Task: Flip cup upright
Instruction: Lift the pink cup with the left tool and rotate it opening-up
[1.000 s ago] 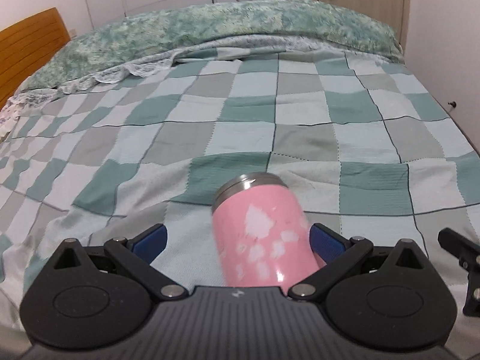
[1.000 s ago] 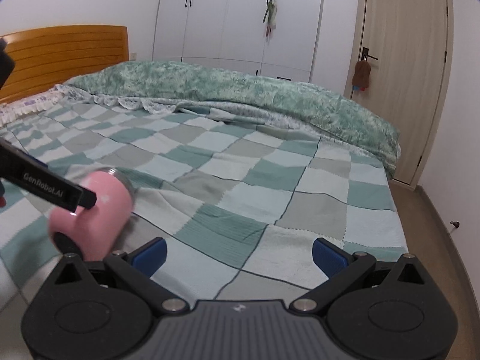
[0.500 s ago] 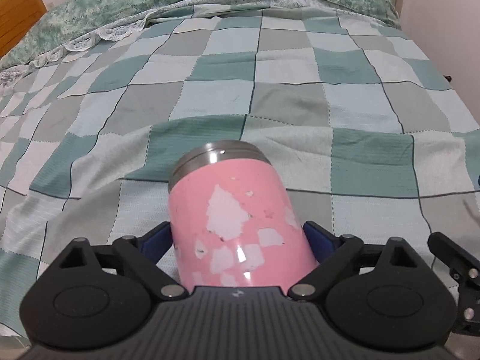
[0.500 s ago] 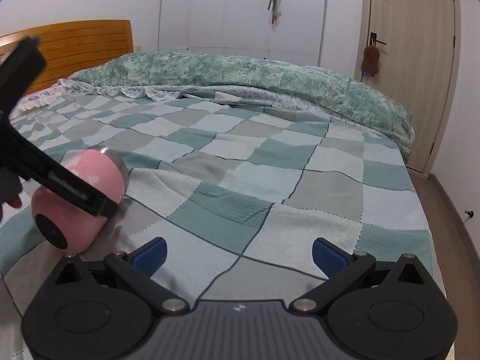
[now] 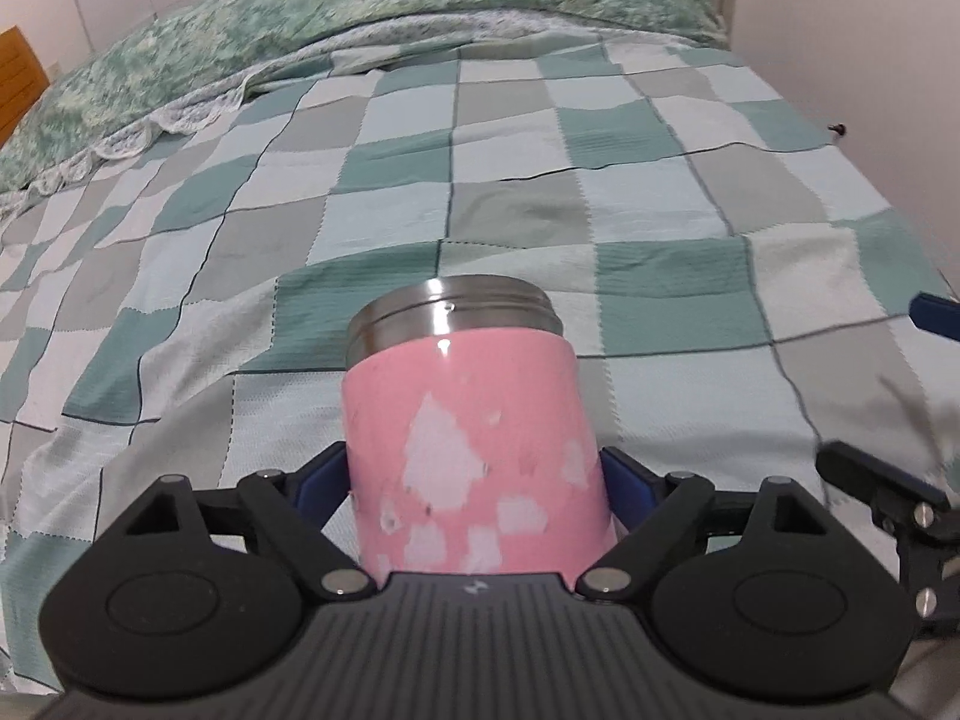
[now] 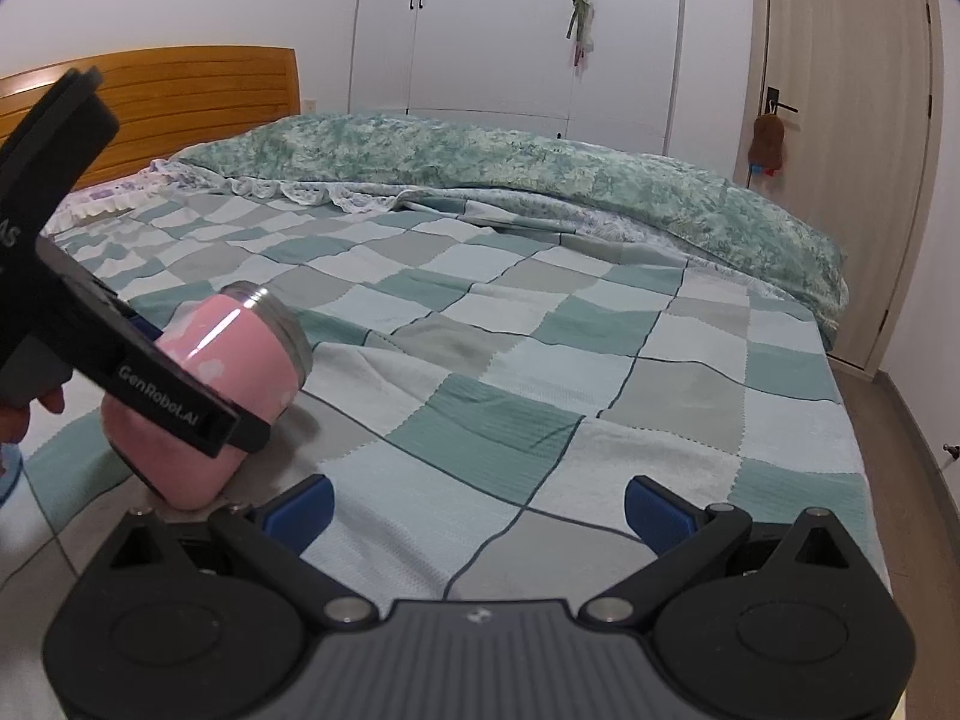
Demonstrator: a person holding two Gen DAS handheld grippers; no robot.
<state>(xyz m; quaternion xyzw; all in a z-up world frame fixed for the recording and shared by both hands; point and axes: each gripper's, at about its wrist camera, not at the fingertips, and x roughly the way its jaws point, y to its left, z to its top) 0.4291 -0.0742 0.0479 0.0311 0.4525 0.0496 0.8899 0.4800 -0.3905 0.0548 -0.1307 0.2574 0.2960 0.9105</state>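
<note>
On the bed (image 5: 540,192), left gripper (image 5: 474,483) fingers (image 5: 624,483) clamping tilted pink cup (image 5: 468,438)

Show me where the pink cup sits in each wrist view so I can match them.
Left wrist: pink cup at bottom centre, between the left gripper fingers, steel rim pointing away.
Right wrist: at the left edge, tilted, partly behind the left gripper.
Shared landmark: the green floral duvet heaped along the far side of the bed.
</note>
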